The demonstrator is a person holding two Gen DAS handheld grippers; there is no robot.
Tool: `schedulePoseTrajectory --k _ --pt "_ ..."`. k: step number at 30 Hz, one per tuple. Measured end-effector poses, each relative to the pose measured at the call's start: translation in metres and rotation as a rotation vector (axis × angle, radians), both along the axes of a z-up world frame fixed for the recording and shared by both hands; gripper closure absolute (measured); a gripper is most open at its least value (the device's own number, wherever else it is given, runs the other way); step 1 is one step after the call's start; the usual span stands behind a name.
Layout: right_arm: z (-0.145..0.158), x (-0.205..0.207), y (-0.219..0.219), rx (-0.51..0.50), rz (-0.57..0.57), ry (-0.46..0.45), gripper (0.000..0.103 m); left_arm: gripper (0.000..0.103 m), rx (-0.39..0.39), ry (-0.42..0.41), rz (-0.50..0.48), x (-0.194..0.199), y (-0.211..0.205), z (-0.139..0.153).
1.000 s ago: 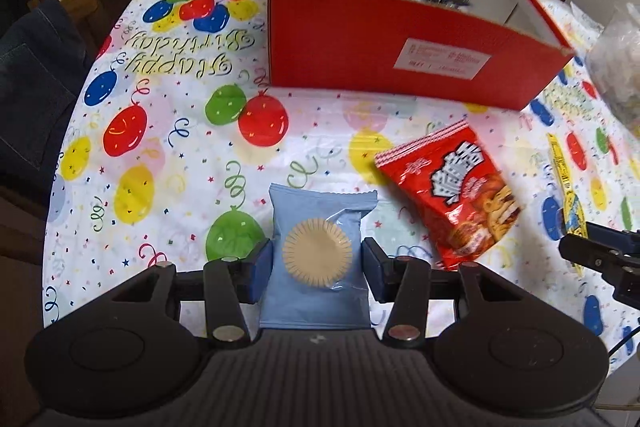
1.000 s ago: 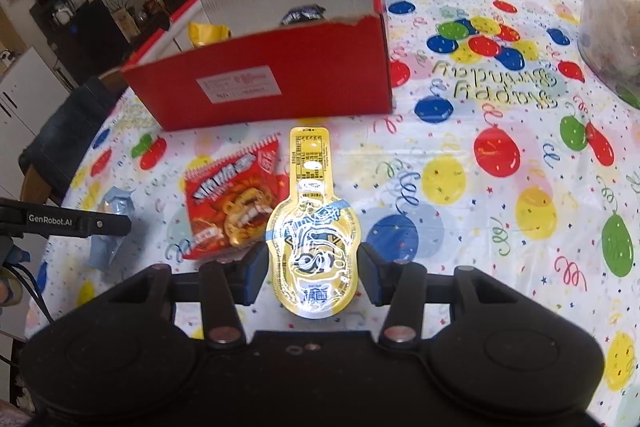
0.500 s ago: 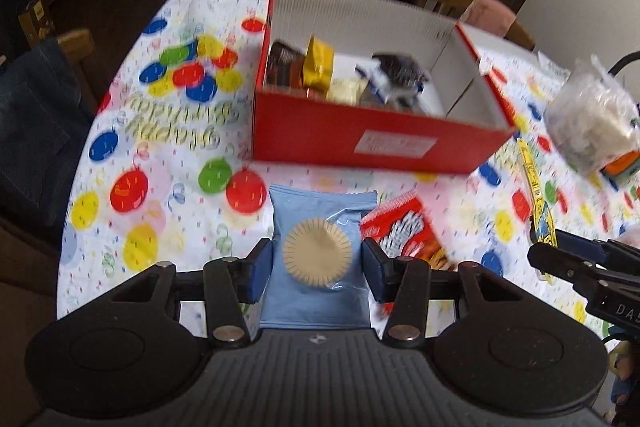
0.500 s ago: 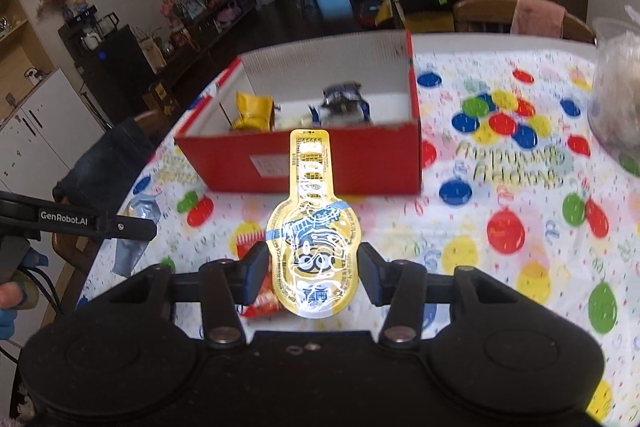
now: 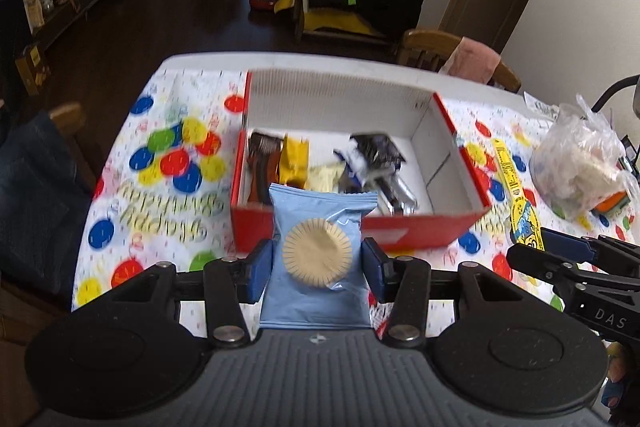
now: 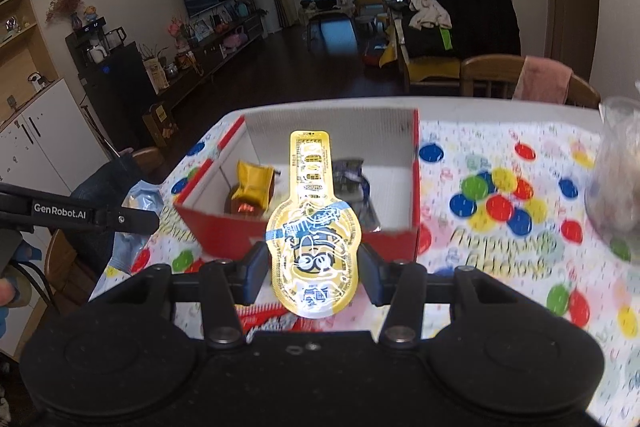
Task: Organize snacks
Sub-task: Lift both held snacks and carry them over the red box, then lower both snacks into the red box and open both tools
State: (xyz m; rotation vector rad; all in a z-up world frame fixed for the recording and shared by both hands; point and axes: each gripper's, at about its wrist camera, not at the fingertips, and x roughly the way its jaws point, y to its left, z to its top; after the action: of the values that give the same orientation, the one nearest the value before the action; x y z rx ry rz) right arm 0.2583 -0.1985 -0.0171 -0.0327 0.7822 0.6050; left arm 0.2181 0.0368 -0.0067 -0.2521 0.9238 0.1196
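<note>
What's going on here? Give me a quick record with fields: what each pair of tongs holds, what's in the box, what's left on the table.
left tongs: shut on blue cookie packet
right tongs: shut on yellow guitar-shaped packet
red box: open, holds a gold packet and dark wrappers
red snack bag: on the tablecloth, mostly hidden under the right tongs
clear plastic bag: on the table, right of the box

One red box (image 5: 420, 227); one blue packet (image 5: 320, 227); one yellow guitar-shaped packet (image 6: 314, 227); one red packet (image 6: 272, 319); one plastic bag (image 5: 580, 171); two grippers (image 5: 318, 263) (image 6: 314, 273).
</note>
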Motion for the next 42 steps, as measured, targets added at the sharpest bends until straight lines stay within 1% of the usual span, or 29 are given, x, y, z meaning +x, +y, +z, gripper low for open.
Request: schedulePoseTrajectory --k 4,7,11,16,23,27,30,36,39,42 --pt "0.005 0.018 0.005 -0.007 0.001 -0.017 0.056 0.056 0.018 -0.010 0.002 0.018 -0.002 0.006" --pt "0.006 0.034 0.007 -0.005 -0.008 -0.012 0.056 0.056 0.022 -0.009 0.005 0.034 -0.001 0.008" --pt "0.004 0.056 0.010 -0.018 -0.023 0.004 0.056 0.056 0.004 0.010 0.027 0.060 0.004 0.005" --pt "0.000 0.081 0.017 -0.026 -0.025 0.023 0.056 0.056 0.038 0.036 0.047 0.087 0.005 -0.002" --pt "-0.017 0.110 0.035 -0.044 -0.003 0.064 0.056 0.056 0.066 0.095 0.059 0.123 0.007 -0.018" --pt "-0.033 0.126 0.049 -0.080 0.004 0.089 0.056 0.056 0.046 0.140 0.071 0.142 0.007 -0.027" --pt "-0.046 0.136 0.057 -0.121 0.016 0.111 0.056 0.056 0.049 0.176 0.070 0.154 0.008 -0.038" --pt "-0.067 0.147 0.067 -0.175 0.051 0.169 0.056 0.056 0.053 0.225 0.056 0.173 0.007 -0.057" --pt "-0.074 0.146 0.073 -0.202 0.076 0.166 0.056 0.056 0.050 0.240 0.050 0.180 0.006 -0.063" --pt "-0.081 0.149 0.076 -0.213 0.091 0.182 0.056 0.056 0.052 0.266 0.046 0.186 0.004 -0.071"
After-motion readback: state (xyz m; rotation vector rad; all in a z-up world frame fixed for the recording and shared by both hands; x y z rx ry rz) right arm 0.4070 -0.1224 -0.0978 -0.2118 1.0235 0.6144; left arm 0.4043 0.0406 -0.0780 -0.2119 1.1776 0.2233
